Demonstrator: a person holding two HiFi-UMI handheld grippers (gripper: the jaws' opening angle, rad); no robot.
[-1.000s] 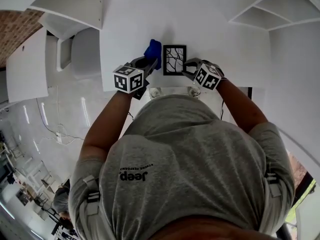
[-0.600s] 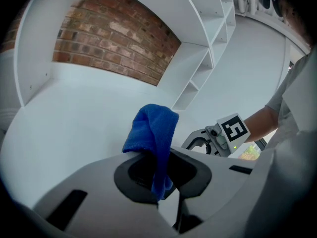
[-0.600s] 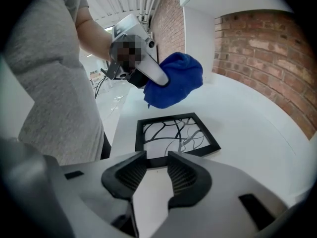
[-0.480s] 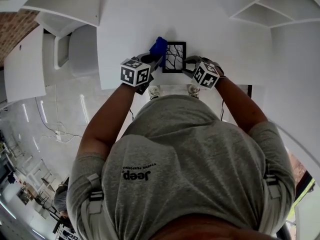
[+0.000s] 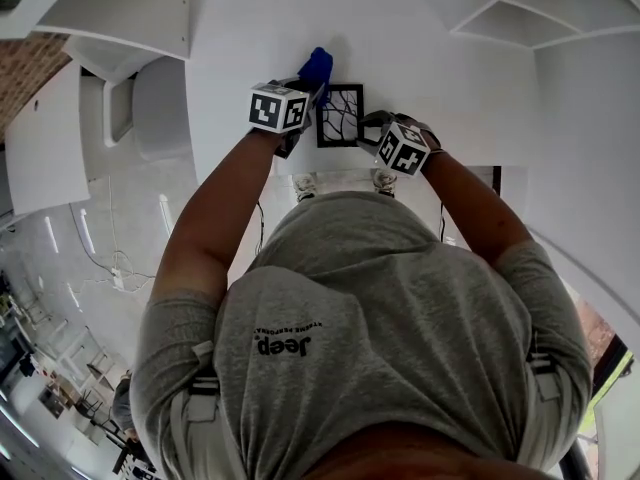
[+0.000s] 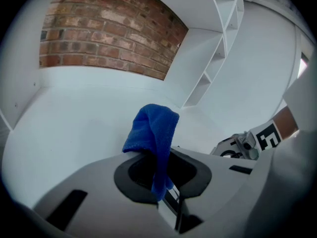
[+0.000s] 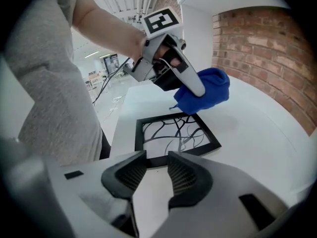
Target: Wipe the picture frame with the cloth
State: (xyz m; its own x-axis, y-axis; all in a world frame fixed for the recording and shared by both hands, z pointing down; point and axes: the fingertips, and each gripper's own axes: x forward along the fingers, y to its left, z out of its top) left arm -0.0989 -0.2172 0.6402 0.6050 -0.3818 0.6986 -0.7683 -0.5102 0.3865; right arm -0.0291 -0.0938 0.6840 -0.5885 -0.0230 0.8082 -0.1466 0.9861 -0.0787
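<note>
The right gripper (image 7: 157, 170) has just been opening its fingers. They now stand apart with nothing between them, and the picture frame (image 7: 174, 135) lies flat on the tabletop (image 5: 440, 78) at their 12 o'clock. I judge the frame is free for wiping. The left gripper (image 6: 161, 170) has its fingers closed on the blue cloth (image 6: 153, 130). A second ago the cloth was beside the frame's 9 o'clock edge; now it is at the 11 o'clock corner.

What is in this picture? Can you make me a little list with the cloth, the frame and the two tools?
Frame: black square picture frame with squiggly lines, flat on the white table
Cloth: fluffy blue cloth, pinched in the left tool, by the frame's corner
Right tool: jaws have just been opening, nothing between them, near the frame's edge
</note>
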